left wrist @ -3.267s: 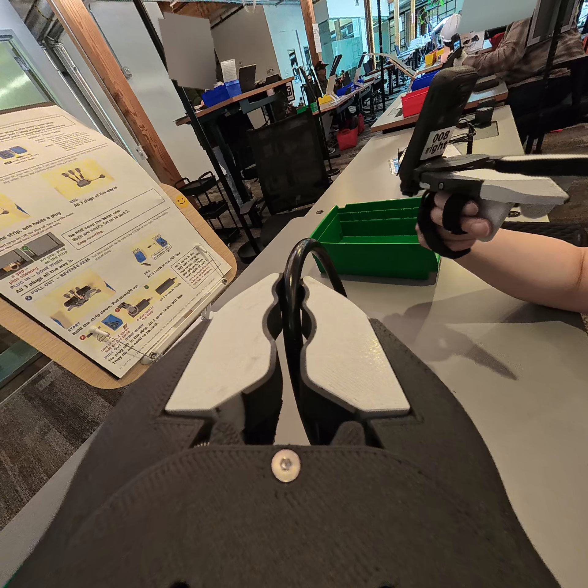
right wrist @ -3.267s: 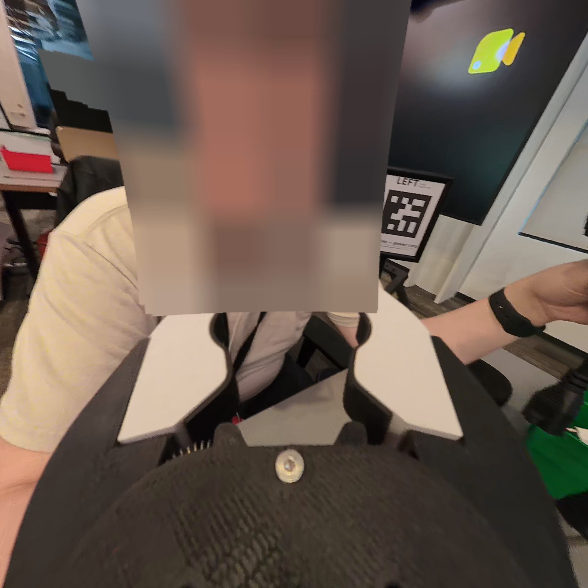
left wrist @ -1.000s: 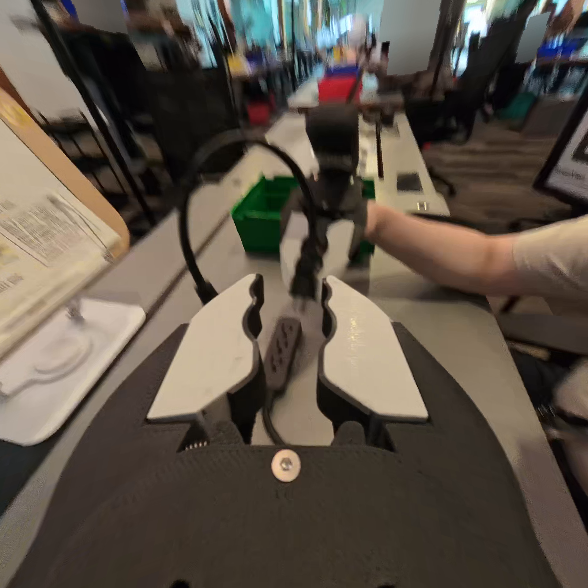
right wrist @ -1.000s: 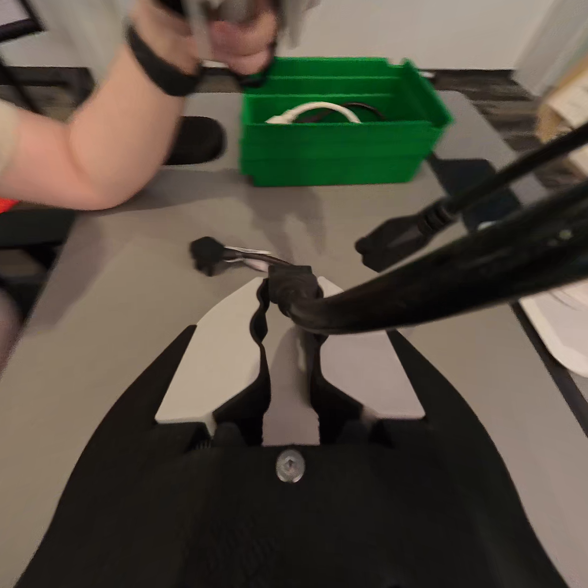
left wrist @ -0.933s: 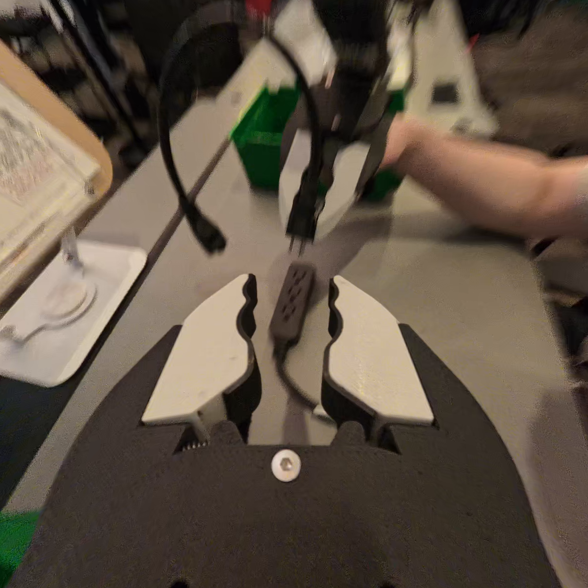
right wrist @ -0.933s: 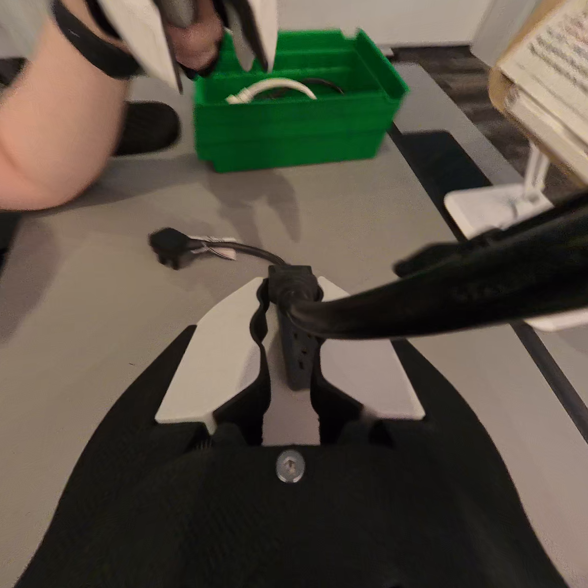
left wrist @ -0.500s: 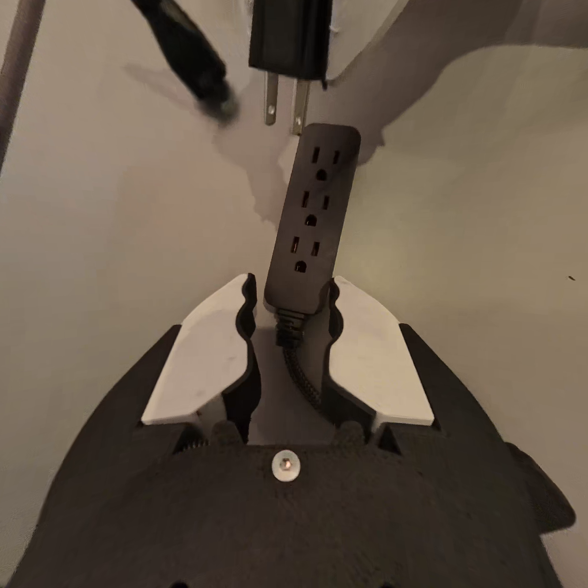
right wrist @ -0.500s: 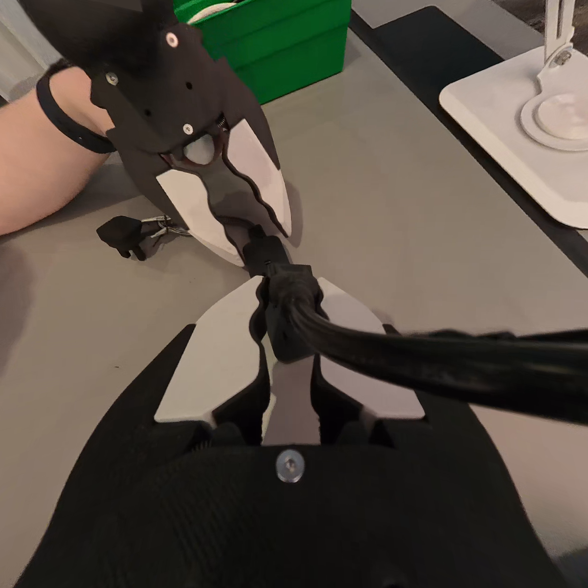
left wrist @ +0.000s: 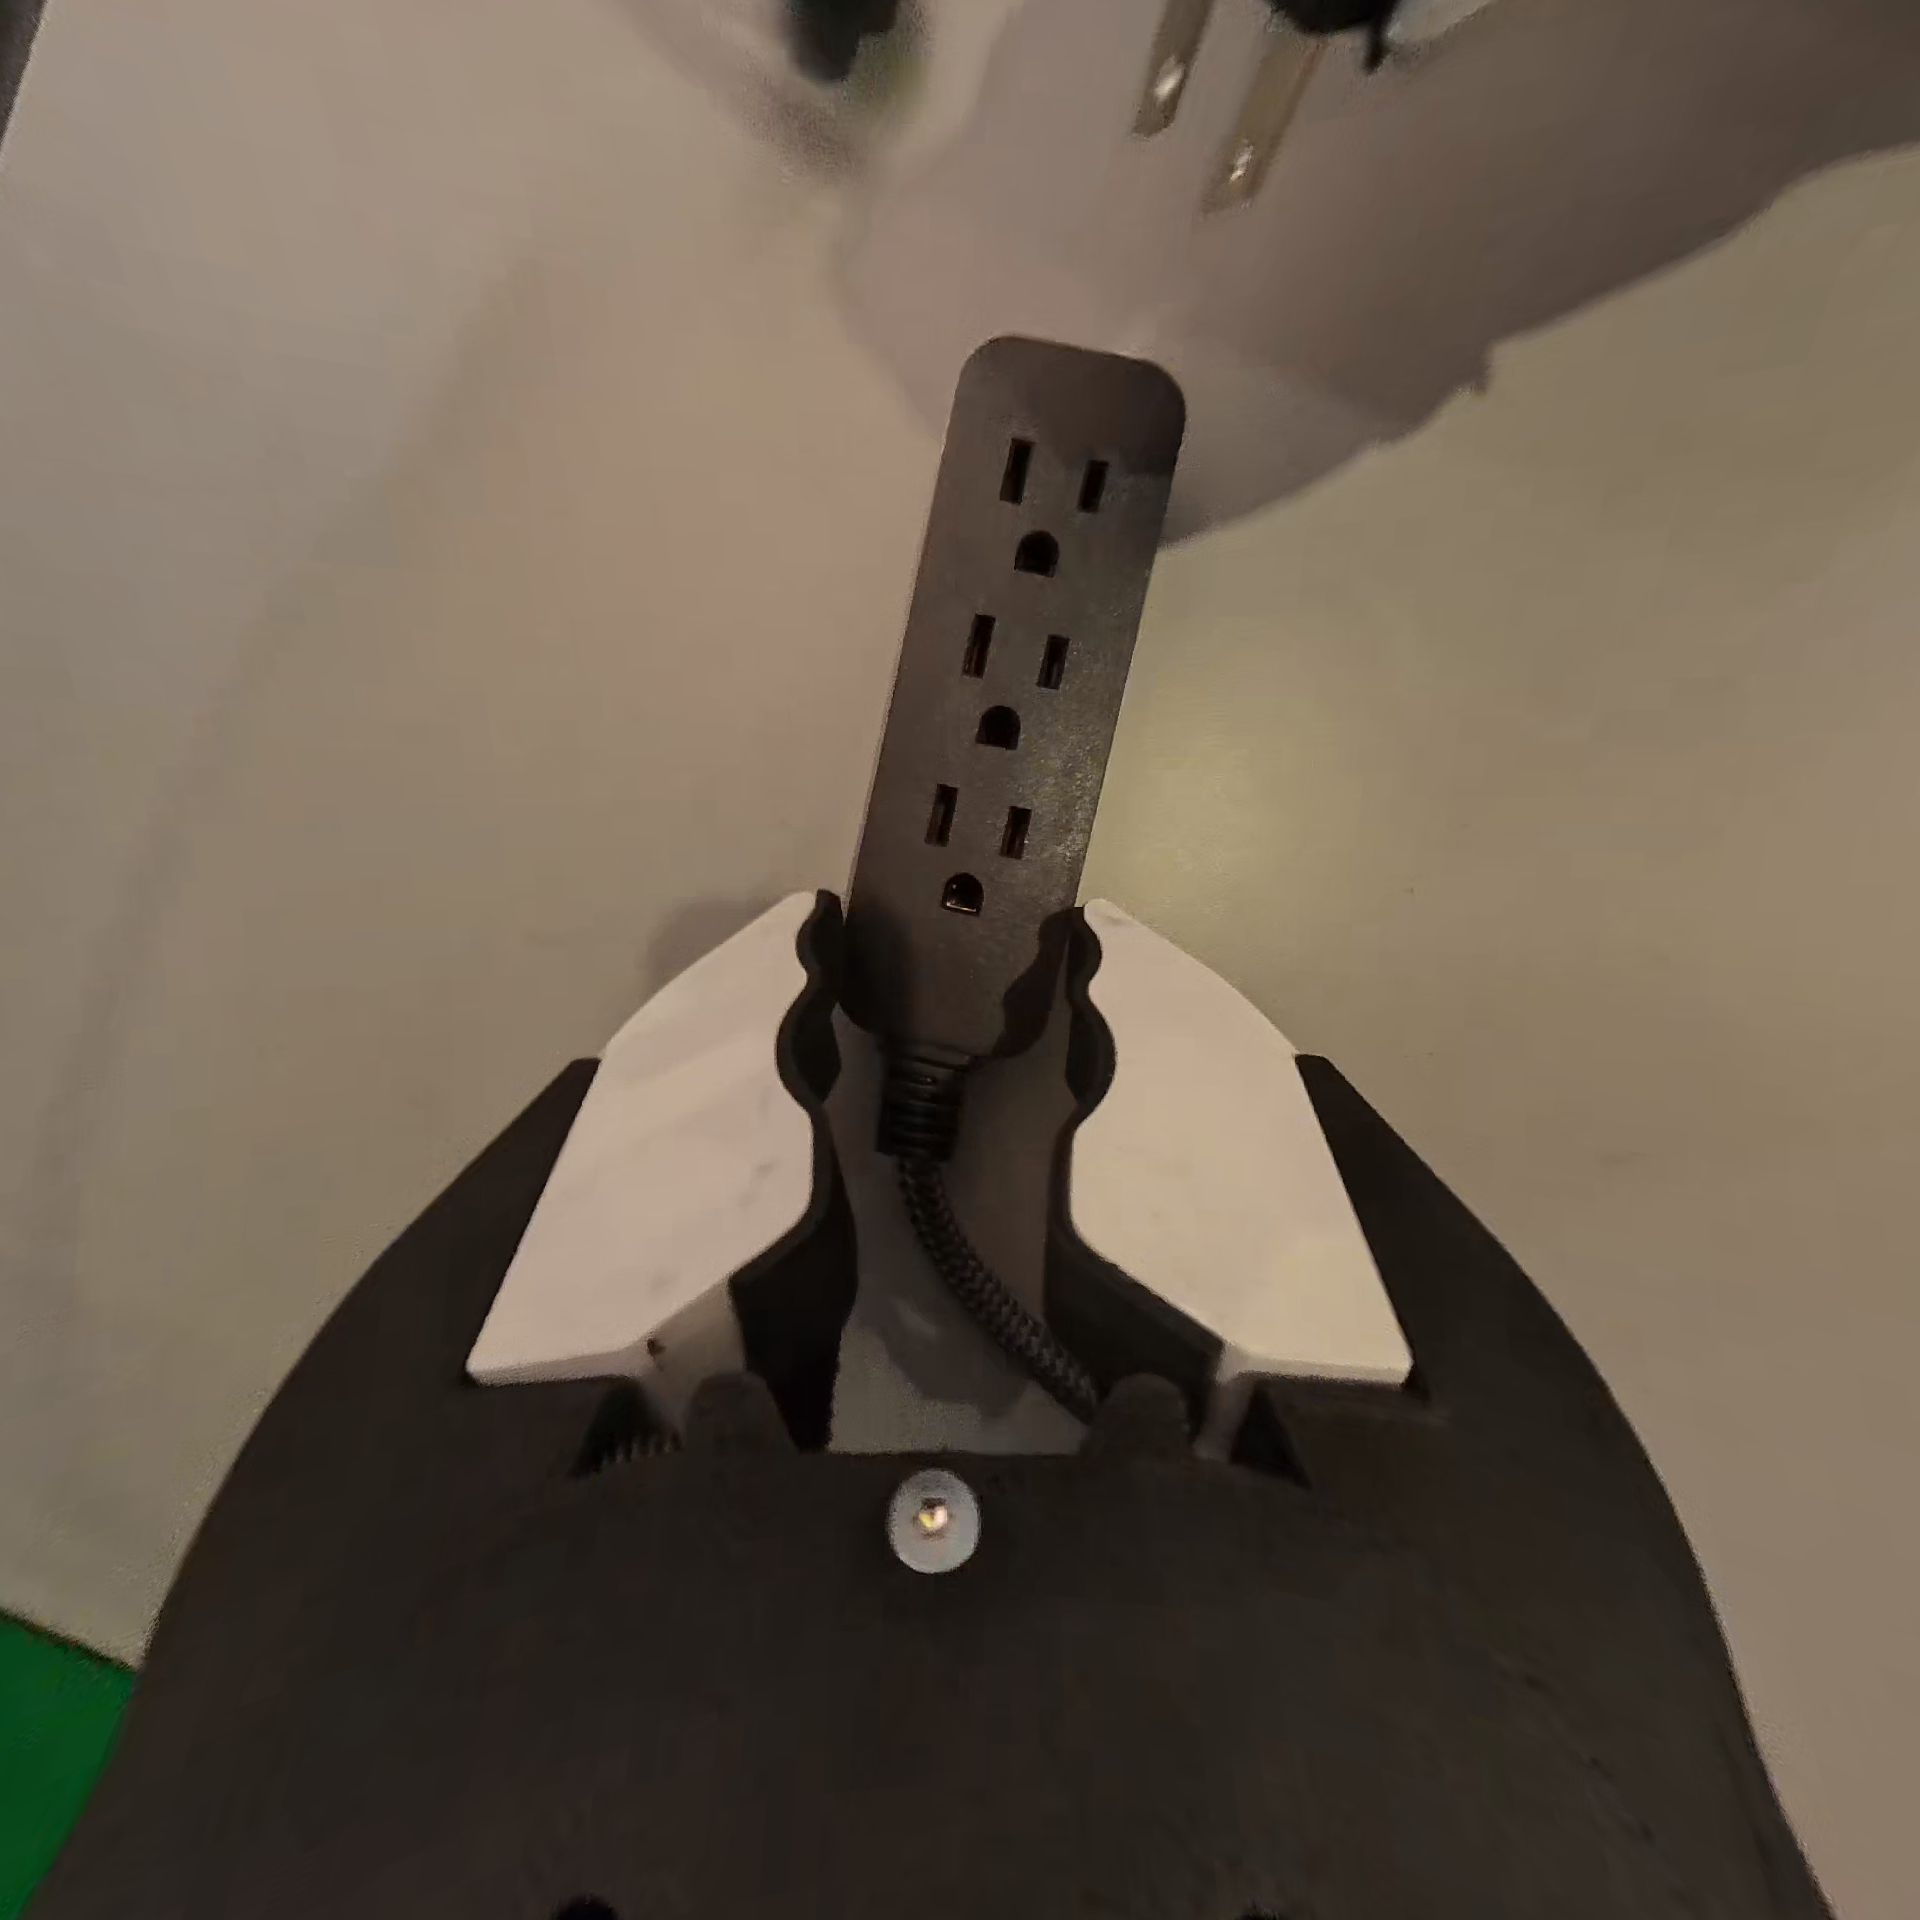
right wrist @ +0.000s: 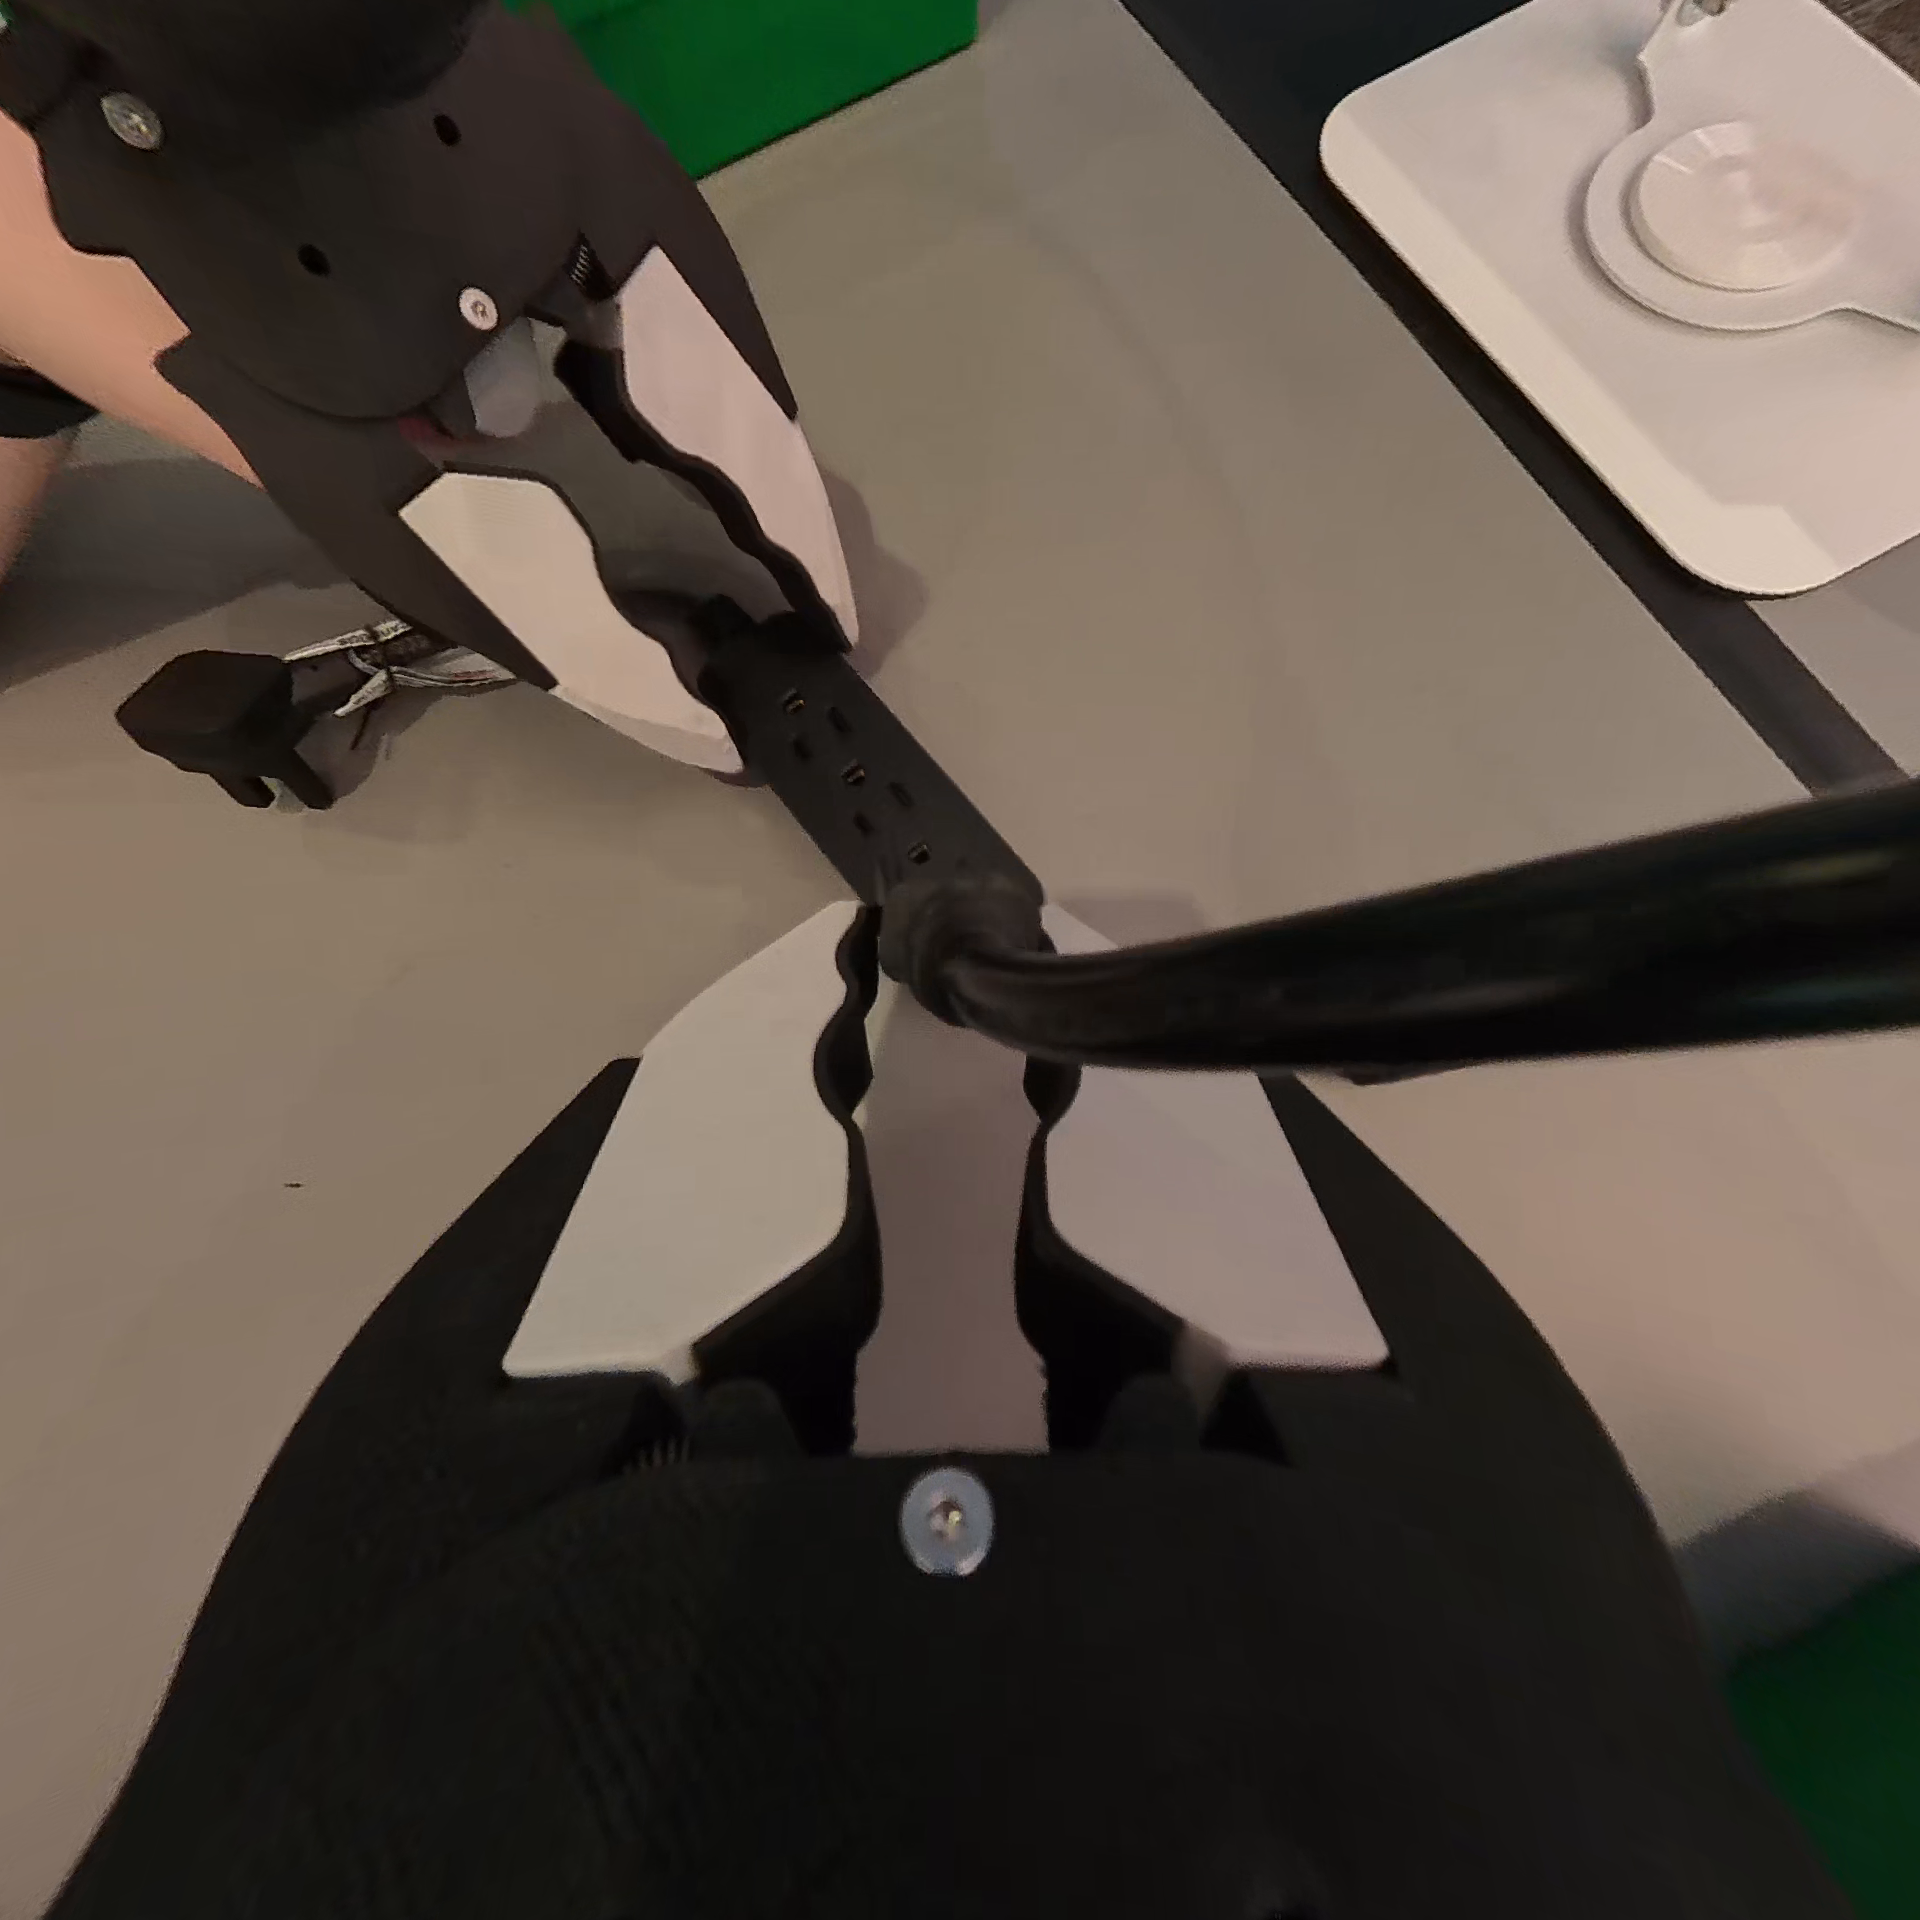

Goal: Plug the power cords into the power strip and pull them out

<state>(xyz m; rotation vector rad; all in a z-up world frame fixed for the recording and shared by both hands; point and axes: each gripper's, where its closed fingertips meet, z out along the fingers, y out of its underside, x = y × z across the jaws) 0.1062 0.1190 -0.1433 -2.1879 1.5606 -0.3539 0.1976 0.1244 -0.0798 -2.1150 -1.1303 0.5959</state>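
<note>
Both tools are gripping: my left tool (left wrist: pixel 940 940) is pinching the cord end of the black power strip (left wrist: pixel 1023 665), lying flat on the grey worktop (left wrist: pixel 416 520). I am holding my right tool (right wrist: pixel 951 935) clamped on the plug (right wrist: pixel 961 925) over the strip's far end (prongs (left wrist: pixel 1252 125) showing only from the left wrist).

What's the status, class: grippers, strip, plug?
Left gripper shut on power strip. Right gripper shut on plug, prongs above strip, not inserted. Nothing blocking.
</note>
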